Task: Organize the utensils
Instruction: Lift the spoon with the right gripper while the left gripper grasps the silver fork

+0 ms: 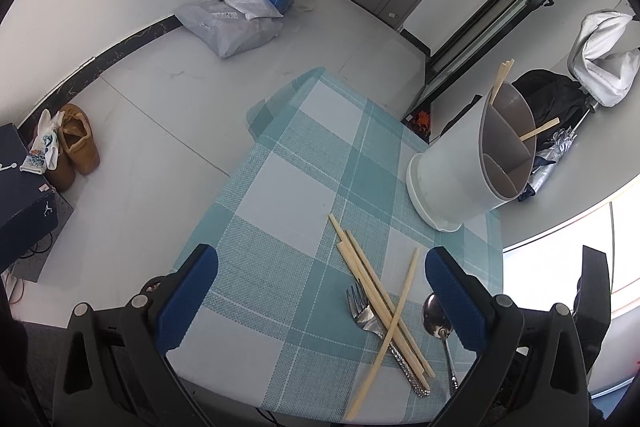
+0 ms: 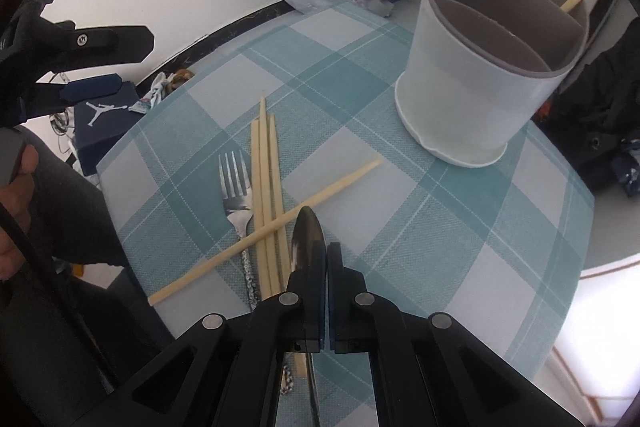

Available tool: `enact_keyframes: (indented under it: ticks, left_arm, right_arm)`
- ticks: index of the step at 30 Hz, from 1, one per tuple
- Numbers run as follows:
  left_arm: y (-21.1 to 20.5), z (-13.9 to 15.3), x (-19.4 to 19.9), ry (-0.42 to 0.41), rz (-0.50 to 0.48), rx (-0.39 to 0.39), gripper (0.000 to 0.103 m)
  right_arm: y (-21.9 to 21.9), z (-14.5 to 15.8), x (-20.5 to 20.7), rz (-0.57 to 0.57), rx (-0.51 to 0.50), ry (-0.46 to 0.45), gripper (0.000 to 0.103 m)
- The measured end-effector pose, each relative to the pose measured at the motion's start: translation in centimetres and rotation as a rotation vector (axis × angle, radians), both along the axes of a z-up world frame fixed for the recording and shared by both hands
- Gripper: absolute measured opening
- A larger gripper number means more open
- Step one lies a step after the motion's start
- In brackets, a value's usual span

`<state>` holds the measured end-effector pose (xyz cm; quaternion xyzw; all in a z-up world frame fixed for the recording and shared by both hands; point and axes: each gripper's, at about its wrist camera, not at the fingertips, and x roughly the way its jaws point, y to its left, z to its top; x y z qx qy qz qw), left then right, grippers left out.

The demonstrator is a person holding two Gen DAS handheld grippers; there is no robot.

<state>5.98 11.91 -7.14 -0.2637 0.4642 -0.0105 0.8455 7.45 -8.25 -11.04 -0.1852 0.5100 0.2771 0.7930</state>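
Observation:
A spoon (image 2: 305,233) lies on the checked tablecloth (image 2: 440,227), its bowl partly under my right gripper (image 2: 326,255), which is shut with nothing seen between its pads. To the spoon's left lie a fork (image 2: 236,183) and several loose chopsticks (image 2: 264,187), one of them crossed over the rest. A white utensil holder (image 2: 476,83) with grey dividers stands at the far right and has chopsticks in its back compartments. My left gripper (image 1: 320,279) hangs open over the cloth, left of the fork (image 1: 360,311), the chopsticks (image 1: 376,291) and the spoon (image 1: 437,313). The holder (image 1: 448,171) is beyond them.
The table's edges run close on the left and near sides. Below on the floor are brown shoes (image 1: 76,143), a dark blue box (image 1: 24,187), and bags and a blue carton (image 1: 248,3) by the wall. A person's hand (image 2: 12,219) is at the left.

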Motion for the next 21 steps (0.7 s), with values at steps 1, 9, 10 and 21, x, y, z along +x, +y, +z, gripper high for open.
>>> enact_keyframes:
  ticks: [1, 9, 10, 21]
  left_arm:
    - [-0.1, 0.0, 0.0, 0.002, -0.001, 0.001, 0.102]
    - [-0.1, -0.1, 0.0, 0.008, -0.002, 0.016, 0.102]
    - [0.0, -0.1, -0.1, 0.01, 0.003, 0.016, 0.102]
    - [0.0, -0.5, 0.1, 0.023, 0.007, 0.019, 0.102]
  right_arm:
    - [-0.4, 0.2, 0.1, -0.007, -0.015, -0.012, 0.0]
    - [0.0, -0.8, -1.3, 0.086, -0.23, -0.132, 0.0]
    - [0.3, -1.2, -1.7, 0.107, -0.238, -0.135, 0.0]
    - [0.8, -0.9, -3.3, 0.157, -0.199, -0.129, 0.001]
